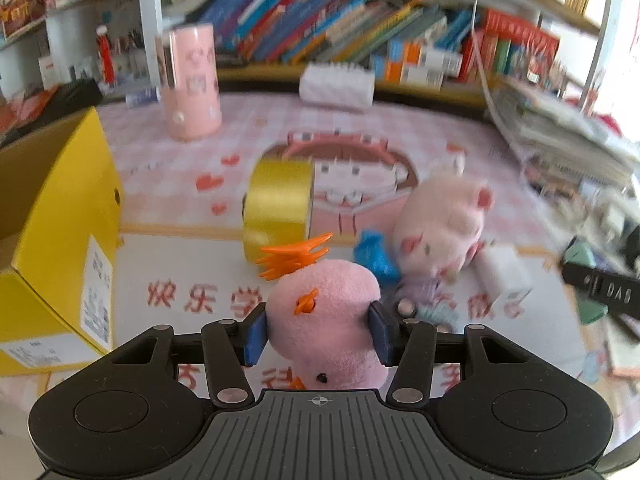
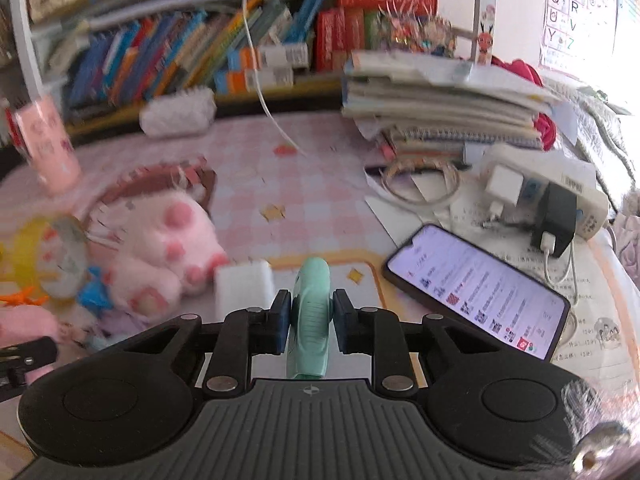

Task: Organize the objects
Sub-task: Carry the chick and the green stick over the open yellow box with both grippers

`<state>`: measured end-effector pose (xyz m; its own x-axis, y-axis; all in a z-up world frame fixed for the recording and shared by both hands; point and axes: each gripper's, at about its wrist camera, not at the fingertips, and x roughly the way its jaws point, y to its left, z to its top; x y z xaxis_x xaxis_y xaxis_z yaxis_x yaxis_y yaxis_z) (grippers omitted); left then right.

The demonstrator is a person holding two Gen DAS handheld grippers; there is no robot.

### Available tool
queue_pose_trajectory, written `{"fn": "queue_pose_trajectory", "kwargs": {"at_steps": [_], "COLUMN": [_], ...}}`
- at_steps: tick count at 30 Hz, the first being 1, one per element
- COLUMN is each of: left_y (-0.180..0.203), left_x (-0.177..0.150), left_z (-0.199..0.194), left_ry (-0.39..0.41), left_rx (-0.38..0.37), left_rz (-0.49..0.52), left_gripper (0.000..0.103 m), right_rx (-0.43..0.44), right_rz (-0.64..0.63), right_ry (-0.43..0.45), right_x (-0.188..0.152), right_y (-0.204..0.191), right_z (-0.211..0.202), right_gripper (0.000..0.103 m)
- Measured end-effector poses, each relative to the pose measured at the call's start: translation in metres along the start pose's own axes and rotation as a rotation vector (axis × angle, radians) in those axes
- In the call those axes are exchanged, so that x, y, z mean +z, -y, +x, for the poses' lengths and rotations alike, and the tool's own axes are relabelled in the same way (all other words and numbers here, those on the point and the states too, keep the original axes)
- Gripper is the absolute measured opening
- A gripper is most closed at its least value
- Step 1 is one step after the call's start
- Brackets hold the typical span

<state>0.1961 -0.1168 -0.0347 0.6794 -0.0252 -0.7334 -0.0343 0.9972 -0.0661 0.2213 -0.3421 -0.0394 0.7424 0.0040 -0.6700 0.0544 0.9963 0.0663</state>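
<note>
Left tongs clamped on a pink plush toy right of the yellow box, right tongs clamped on a mint clip; ribbon roll and paw plush remain unsorted on the worktop

Desk wore a pink checked mat, cluttered with a yellow box, gold tape roll, phone and a book stack.
</note>
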Motion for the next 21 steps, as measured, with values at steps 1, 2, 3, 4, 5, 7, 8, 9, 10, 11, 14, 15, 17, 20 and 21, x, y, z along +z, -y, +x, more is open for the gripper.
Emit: {"fn": "queue_pose_trajectory", "kwargs": {"at_steps": [1,2,3,4,5,7,8,9,10,11,14,15,17,20,21], "left_y": [-0.002,-0.004,-0.007,-0.011,-0.015,-0.023,-0.028,-0.034,-0.04,-0.045,-0.068,-0.077,-0.093,-0.118,-0.128], "left_x": [0.002,0.003,0.004,0.005,0.005,0.003,0.002,0.0,-0.003,-0.004,-0.011,-0.014,-0.02,-0.031,-0.035], "left_z": [-0.005,-0.01,-0.015,-0.021,-0.026,-0.038,-0.044,-0.05,-0.056,-0.061,-0.078,-0.084,-0.094,-0.107,-0.111], "left_ry": [0.015,0.027,0.04,0.054,0.069,0.099,0.111,0.123,0.135,0.146,0.175,0.183,0.197,0.21,0.211], "left_rx": [-0.007,-0.013,-0.019,-0.024,-0.026,-0.029,-0.03,-0.03,-0.031,-0.031,-0.02,-0.016,-0.007,0.009,0.015], "left_rz": [-0.007,-0.017,-0.027,-0.034,-0.036,-0.036,-0.037,-0.038,-0.039,-0.041,-0.055,-0.063,-0.072,-0.077,-0.083], "left_gripper": [0.05,0.05,0.05,0.05,0.05,0.05,0.05,0.05,0.05,0.05,0.05,0.05,0.05,0.05,0.05], "right_rx": [0.016,0.033,0.053,0.075,0.097,0.138,0.155,0.171,0.189,0.201,0.236,0.246,0.265,0.285,0.292], "right_rz": [0.002,0.002,0.002,-0.002,-0.009,-0.033,-0.05,-0.067,-0.082,-0.091,-0.134,-0.144,-0.161,-0.19,-0.197], "right_ry": [0.008,0.015,0.02,0.022,0.023,0.027,0.033,0.038,0.04,0.042,0.055,0.057,0.055,0.048,0.044], "right_x": [0.002,0.003,0.003,0.003,0.003,0.003,0.001,-0.001,-0.003,-0.004,-0.009,-0.01,-0.014,-0.025,-0.03], "right_y": [-0.003,-0.006,-0.011,-0.018,-0.026,-0.04,-0.048,-0.056,-0.066,-0.073,-0.101,-0.11,-0.128,-0.157,-0.166], "right_z": [-0.006,-0.011,-0.016,-0.022,-0.027,-0.037,-0.042,-0.047,-0.052,-0.056,-0.07,-0.075,-0.084,-0.096,-0.1], "right_gripper": [0.021,0.021,0.021,0.021,0.021,0.021,0.021,0.021,0.021,0.021,0.021,0.021,0.021,0.021,0.021]}}
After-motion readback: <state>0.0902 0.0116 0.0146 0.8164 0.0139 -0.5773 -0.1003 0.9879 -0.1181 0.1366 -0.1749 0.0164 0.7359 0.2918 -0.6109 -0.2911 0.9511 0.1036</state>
